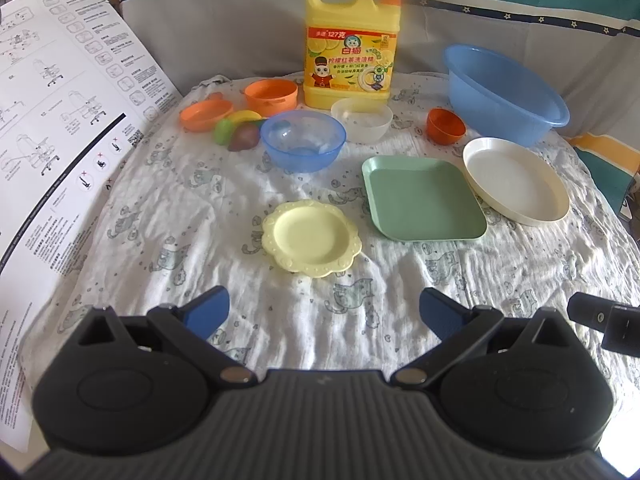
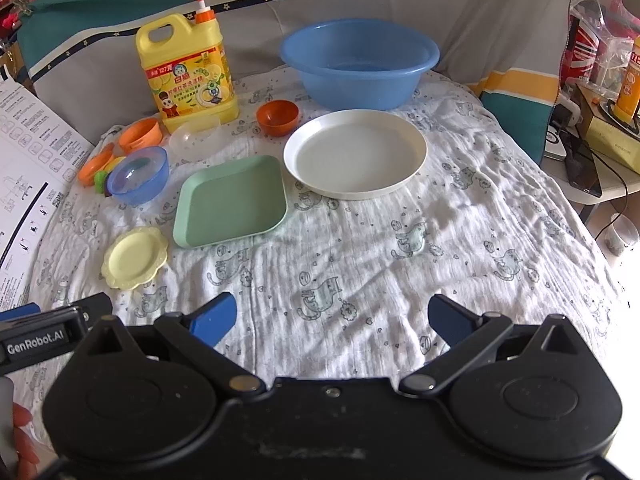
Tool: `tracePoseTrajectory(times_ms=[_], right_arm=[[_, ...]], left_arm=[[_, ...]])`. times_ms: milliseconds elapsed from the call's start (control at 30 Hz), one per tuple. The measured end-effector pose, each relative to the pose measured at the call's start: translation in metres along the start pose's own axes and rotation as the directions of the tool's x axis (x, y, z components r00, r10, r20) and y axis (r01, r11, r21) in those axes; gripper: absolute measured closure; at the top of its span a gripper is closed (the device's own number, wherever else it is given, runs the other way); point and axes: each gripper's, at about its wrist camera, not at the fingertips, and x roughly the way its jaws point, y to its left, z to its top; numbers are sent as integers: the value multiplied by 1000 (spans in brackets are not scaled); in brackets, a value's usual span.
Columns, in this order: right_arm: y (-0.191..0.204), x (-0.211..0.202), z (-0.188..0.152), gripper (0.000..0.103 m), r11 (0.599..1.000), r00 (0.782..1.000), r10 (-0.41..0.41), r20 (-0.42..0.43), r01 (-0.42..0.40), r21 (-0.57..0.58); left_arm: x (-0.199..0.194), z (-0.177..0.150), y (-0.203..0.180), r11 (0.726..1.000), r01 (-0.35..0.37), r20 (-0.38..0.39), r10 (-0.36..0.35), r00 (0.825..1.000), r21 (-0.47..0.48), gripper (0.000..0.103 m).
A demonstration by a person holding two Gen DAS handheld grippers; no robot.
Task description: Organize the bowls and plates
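Nothing was picked up yet: L gripper [image 1: 324, 312] & R gripper [image 2: 332, 320] were wide apart, maybe yellow plate [image 1: 311, 238], just beside green tray [image 1: 422, 199], came next.

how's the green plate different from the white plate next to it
The green plate is square with rounded corners; the white plate is round. The green plate is pale green and looks smaller; the white plate is off-white and looks wider. The green plate lies nearer the yellow scalloped plate; the white plate lies nearer the big blue basin. Both are empty, right side up, with low raised rims, flat on the cloth.
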Motion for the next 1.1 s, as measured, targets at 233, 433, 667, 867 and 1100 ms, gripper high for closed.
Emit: tracePoseTrajectory(times_ms=[233, 433, 667, 867, 1100], right_arm=[[-4, 10, 0, 0, 1000, 1000, -10, -17, 10, 9], [-11, 23, -1, 0, 1000, 1000, -10, -21, 10, 9], [-28, 41, 8, 0, 999, 1000, 19, 8, -19, 28], [-47, 67, 31, 0, 999, 999, 15, 50, -17, 31], [-81, 109, 71, 0, 993, 997, -43, 62, 35, 111]], left_arm=[[10, 4, -3, 1000, -7, -5, 7, 1000, 15, 0], [26, 8, -7, 1000, -3, -5, 4, 1000, 30, 0], [45, 21, -26, 996, 15, 6, -15, 1000, 83, 0], [64, 38, -49, 990, 52, 22, -55, 998, 134, 0], [89, 65, -77, 972, 119, 19, -125, 992, 204, 0]])
